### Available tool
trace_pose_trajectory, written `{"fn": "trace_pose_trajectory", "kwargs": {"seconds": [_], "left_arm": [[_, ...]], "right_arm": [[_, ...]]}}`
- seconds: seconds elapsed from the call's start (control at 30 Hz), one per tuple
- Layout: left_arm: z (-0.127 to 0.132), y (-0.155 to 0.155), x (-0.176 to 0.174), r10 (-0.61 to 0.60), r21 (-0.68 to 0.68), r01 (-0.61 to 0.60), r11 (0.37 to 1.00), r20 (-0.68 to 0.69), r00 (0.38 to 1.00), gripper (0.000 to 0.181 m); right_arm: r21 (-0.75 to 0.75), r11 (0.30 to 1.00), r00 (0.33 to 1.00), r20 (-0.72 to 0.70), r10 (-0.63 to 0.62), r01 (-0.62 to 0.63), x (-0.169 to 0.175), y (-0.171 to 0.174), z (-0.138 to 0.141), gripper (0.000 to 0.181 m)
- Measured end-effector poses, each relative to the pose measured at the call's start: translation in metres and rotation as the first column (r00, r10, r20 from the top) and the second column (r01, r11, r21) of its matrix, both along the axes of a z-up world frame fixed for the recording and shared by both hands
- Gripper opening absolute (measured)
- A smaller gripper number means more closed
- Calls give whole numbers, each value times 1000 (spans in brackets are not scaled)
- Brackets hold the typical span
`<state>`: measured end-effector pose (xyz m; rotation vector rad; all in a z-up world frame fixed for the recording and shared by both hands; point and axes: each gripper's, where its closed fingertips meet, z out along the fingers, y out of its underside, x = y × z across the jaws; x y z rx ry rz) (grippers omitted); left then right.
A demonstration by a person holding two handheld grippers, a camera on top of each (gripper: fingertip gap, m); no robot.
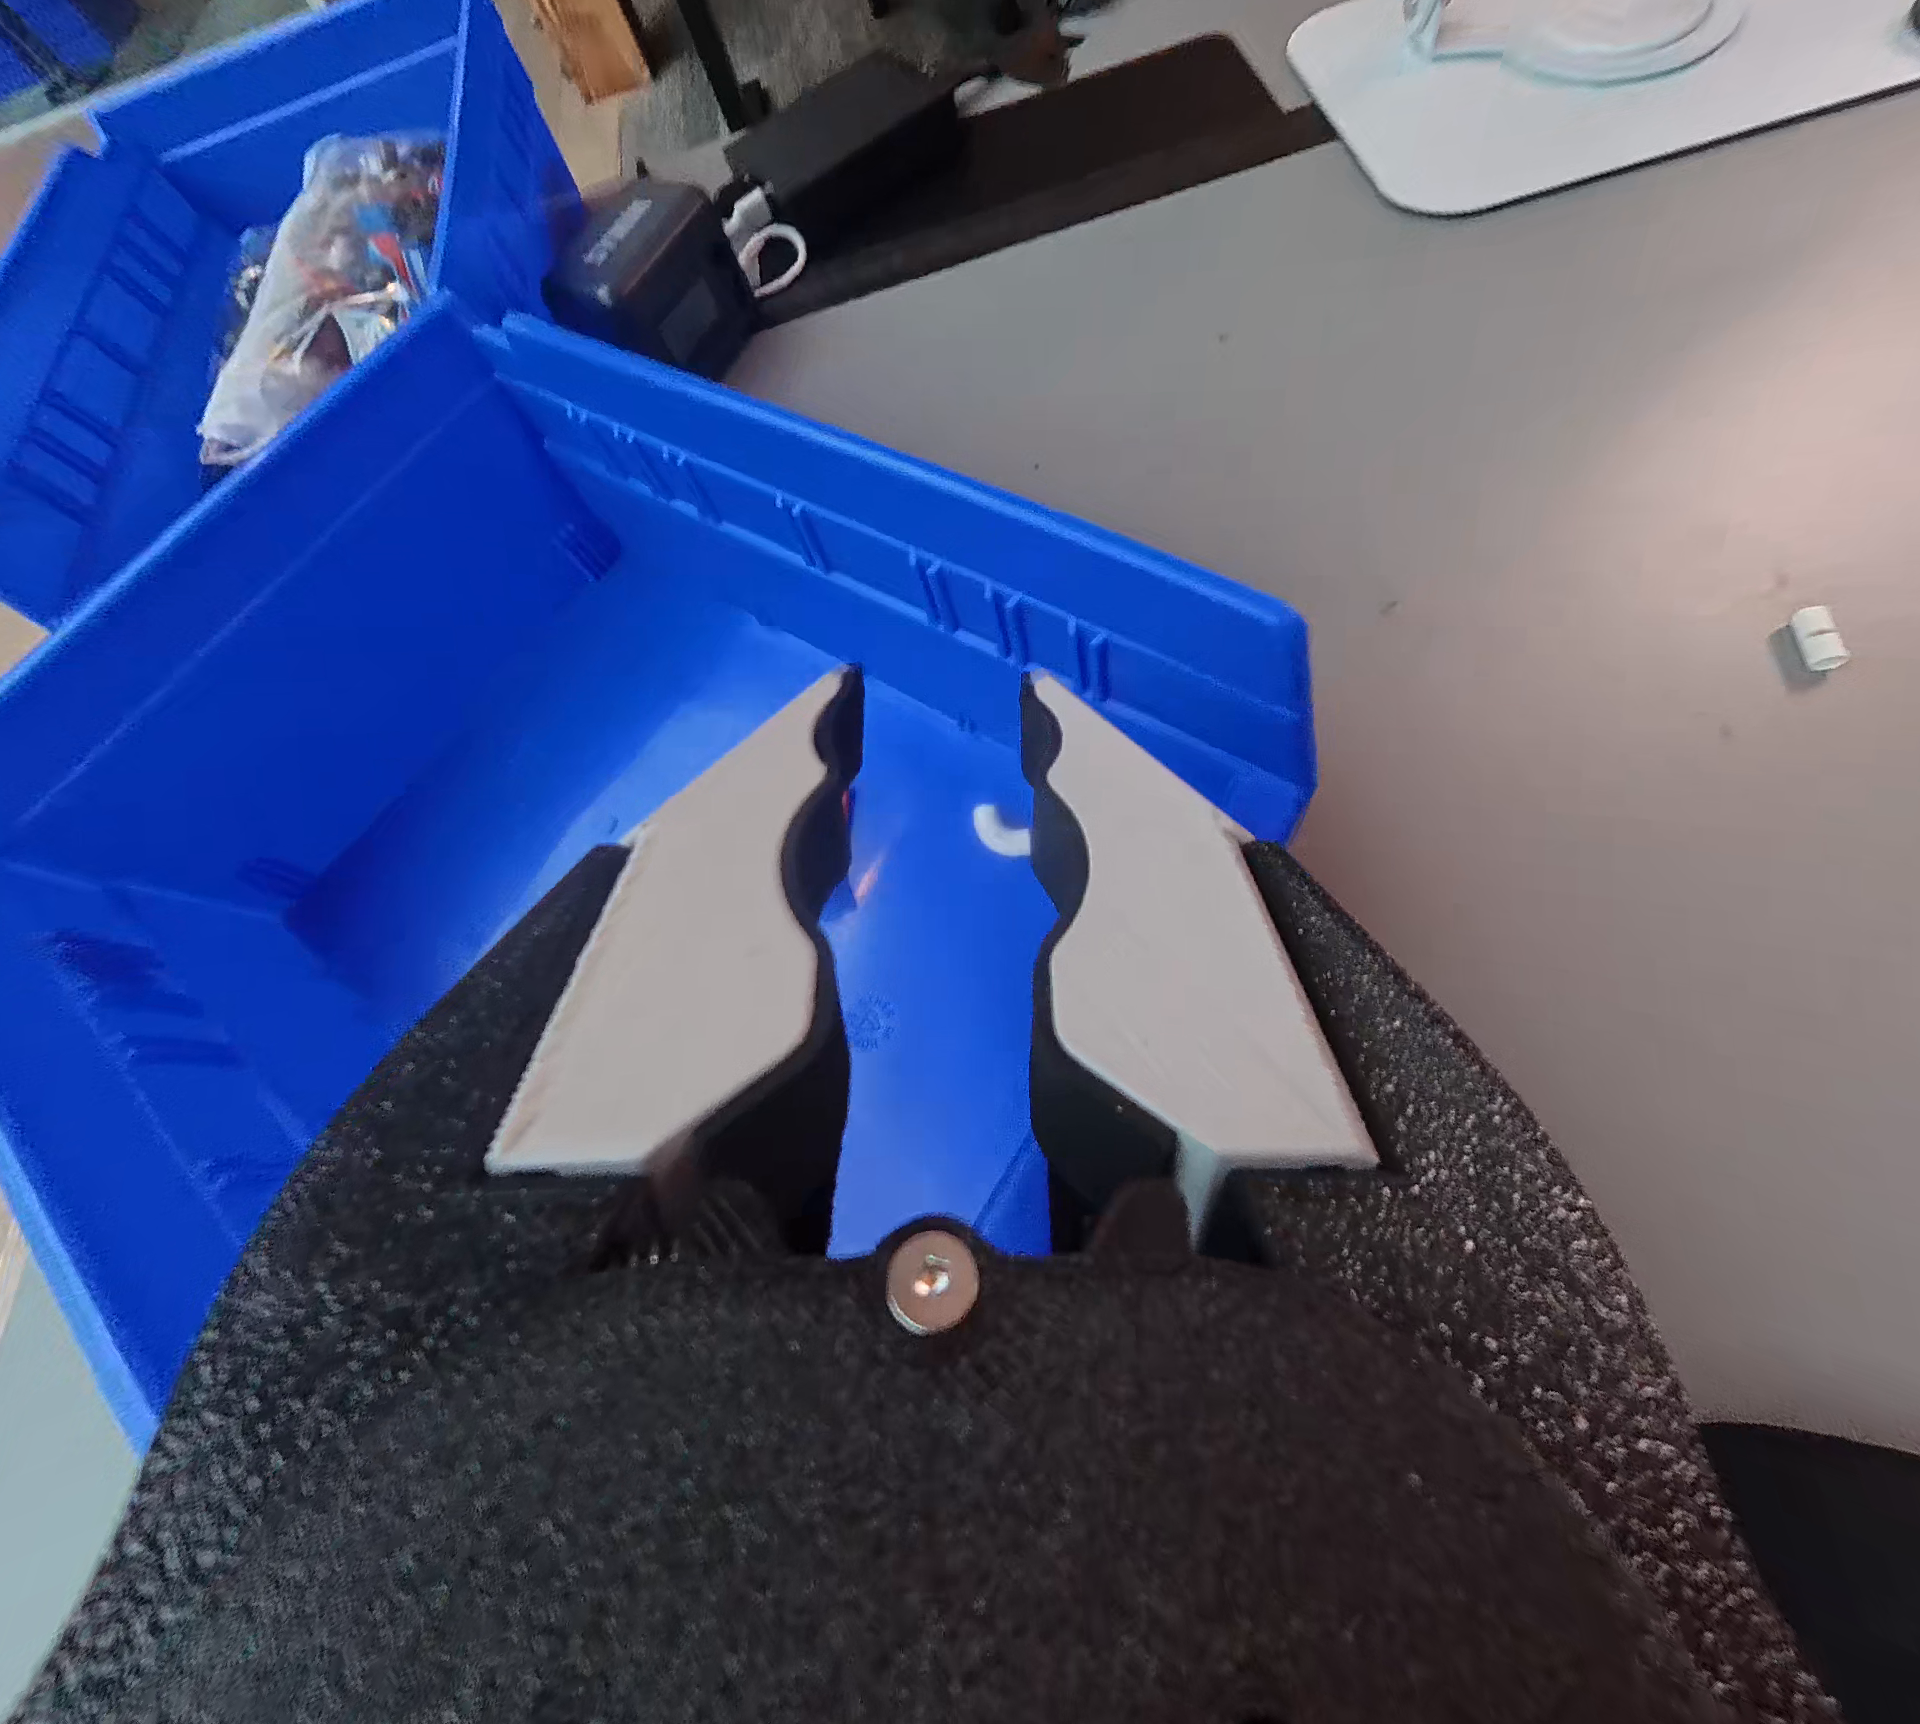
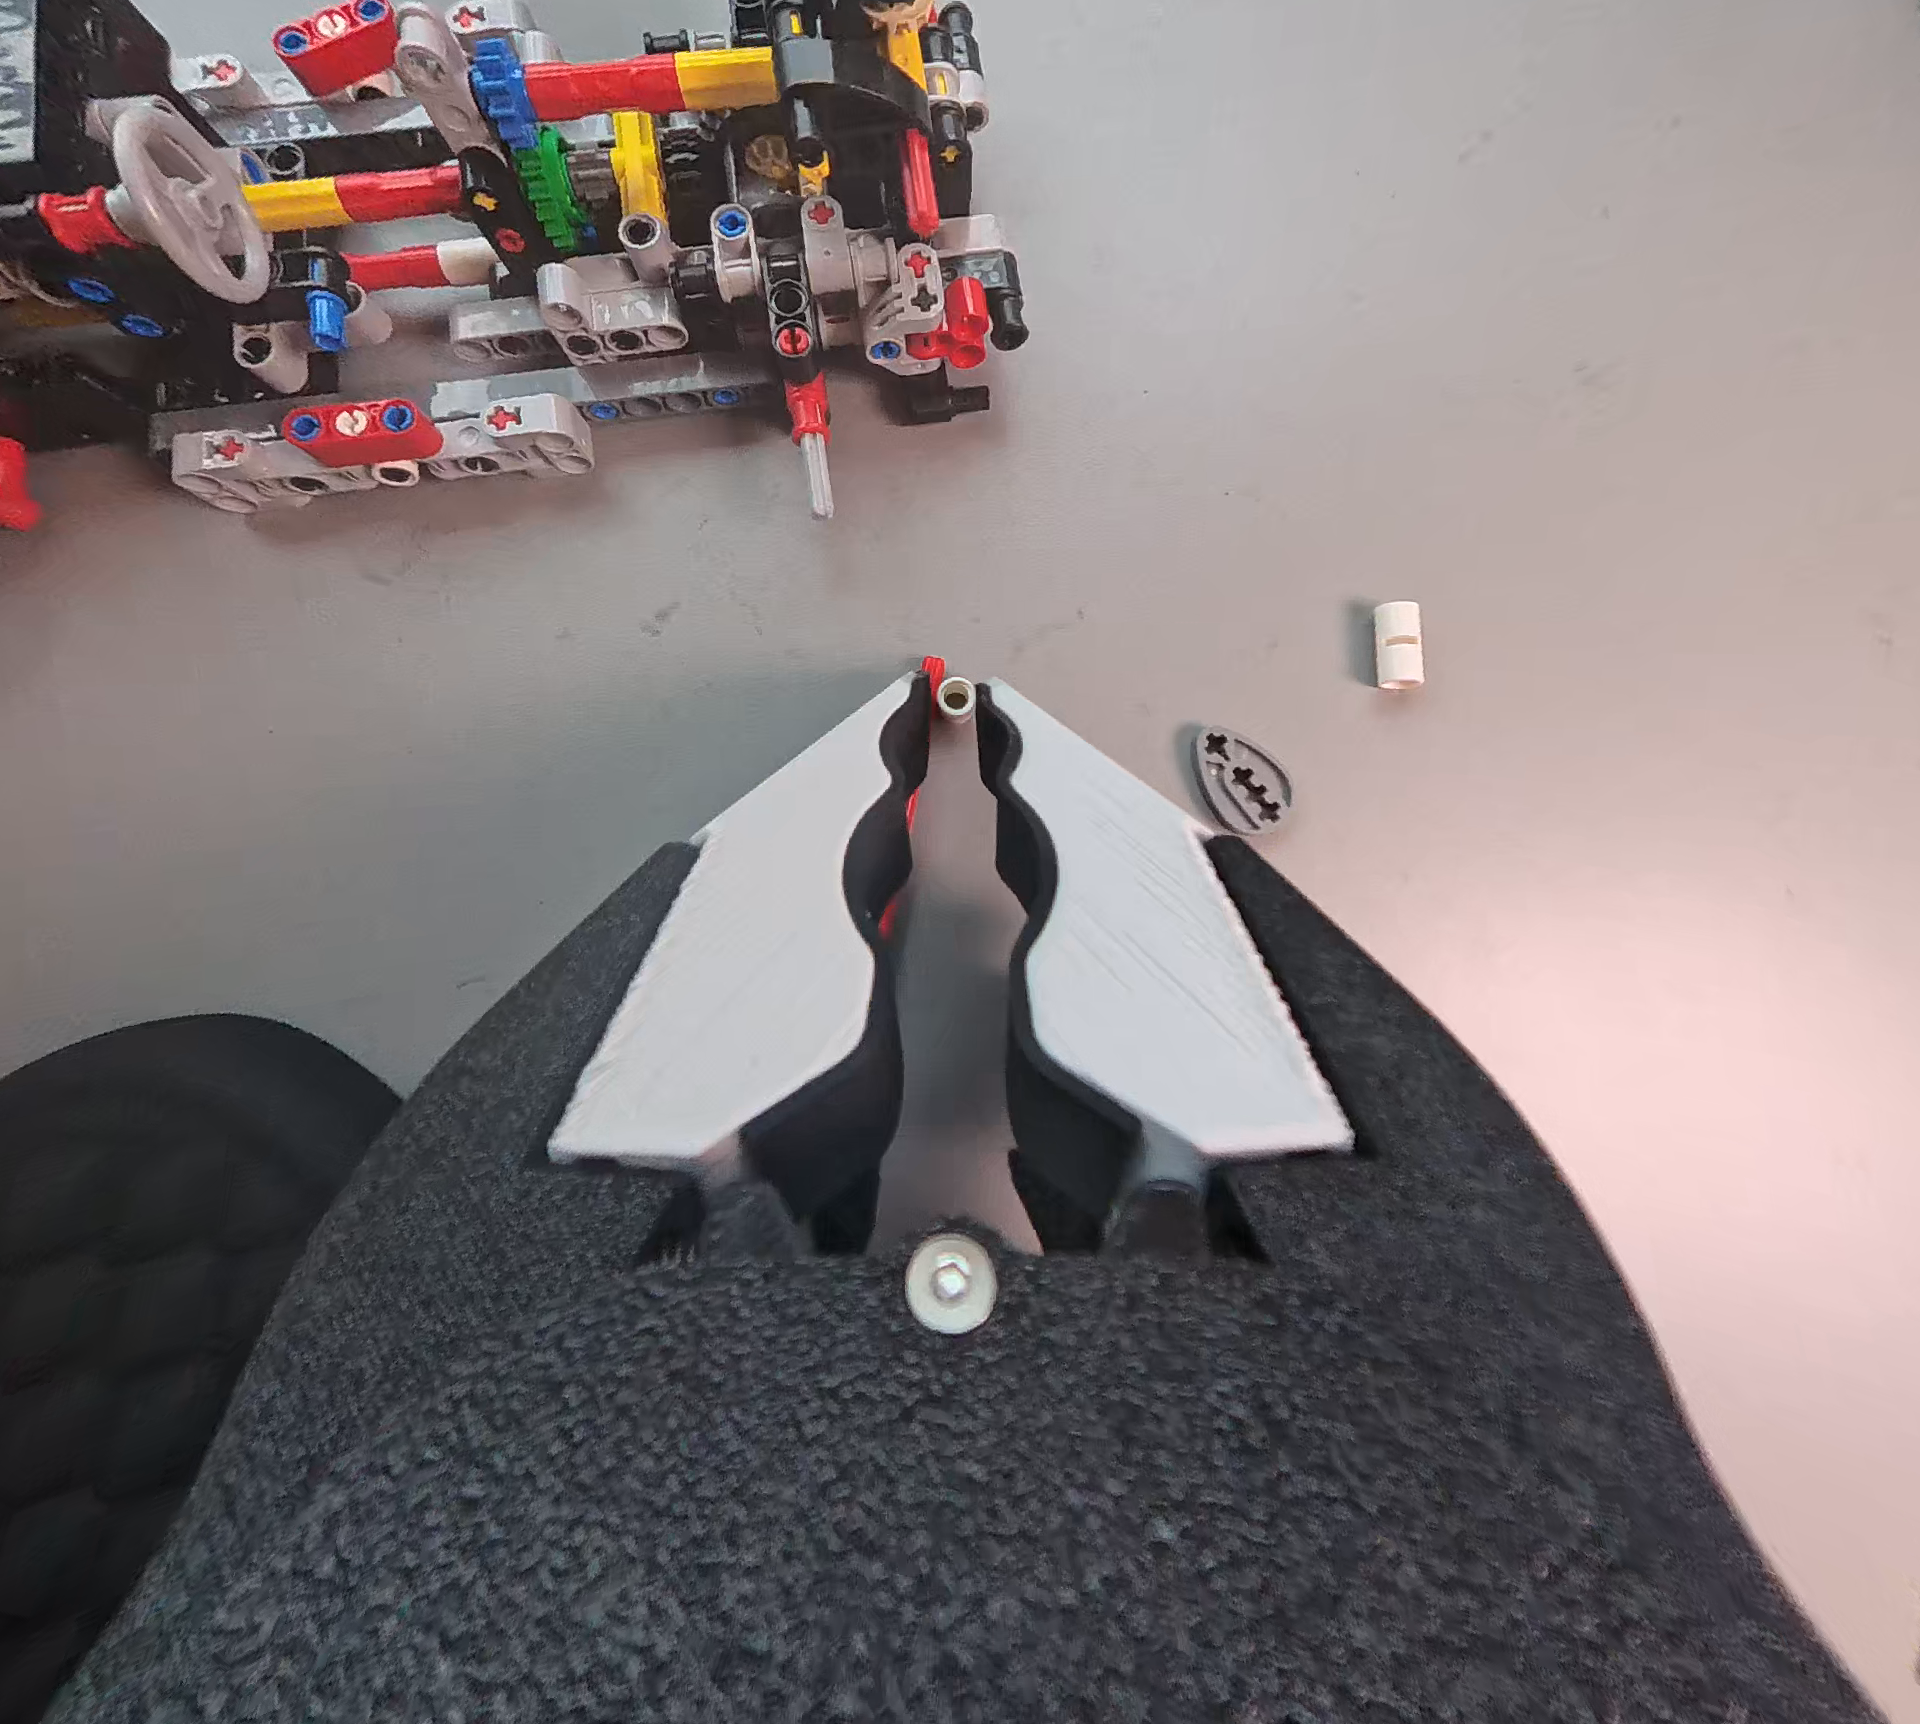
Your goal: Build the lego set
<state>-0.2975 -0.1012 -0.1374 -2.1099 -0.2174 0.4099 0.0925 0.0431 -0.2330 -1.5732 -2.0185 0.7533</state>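
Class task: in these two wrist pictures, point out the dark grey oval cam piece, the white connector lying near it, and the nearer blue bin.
Dark grey oval cam piece [image 2: 1243,779]: right wrist view, its flat top face.
White connector [image 2: 1397,645]: right wrist view, middle of its side.
Nearer blue bin [image 1: 914,547]: left wrist view, its far wall.

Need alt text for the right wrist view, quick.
The right gripper pinches a small tan bush on a red axle above the grey table. The partly built Technic chassis lies upper left; a white connector and a dark grey cam lie right.

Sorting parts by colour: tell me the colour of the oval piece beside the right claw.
Dark grey oval piece, shown best in the right wrist view.
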Motion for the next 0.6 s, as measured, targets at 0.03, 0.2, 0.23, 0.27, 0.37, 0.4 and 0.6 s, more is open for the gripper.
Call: {"fn": "trace_pose_trajectory", "kwargs": {"seconds": [0.03, 0.2, 0.23, 0.27, 0.37, 0.4, 0.6], "left_arm": [[8, 3, 6, -21, 33, 22, 999, -16, 1000, 30], [40, 23, 59, -228, 158, 239, 958, -86, 970, 30], [42, 27, 72, -272, 173, 283, 944, -85, 959, 29], [43, 31, 86, -316, 188, 325, 927, -73, 946, 29], [35, 44, 129, -457, 214, 448, 868, -9, 889, 28], [27, 49, 142, -492, 212, 477, 853, 22, 870, 28], [-44, 73, 177, -485, 32, 493, 870, 238, 841, 30]], "right_arm": [[-10, 1000, 1000, -2, -1, 1, 0, 0, 0, 8], [-143, 989, 997, -72, -34, 24, -5, -1, 12, 7], [-174, 984, 993, -106, -51, 32, -8, 1, 20, 7], [-192, 981, 987, -143, -72, 44, -11, 6, 28, 7], [-207, 970, 954, -243, -175, 125, -27, 37, 51, 7], [-174, 967, 938, -260, -228, 186, -34, 56, 55, 7], [76, 911, 912, -104, -397, 406, -80, 160, 21, 7]]}}
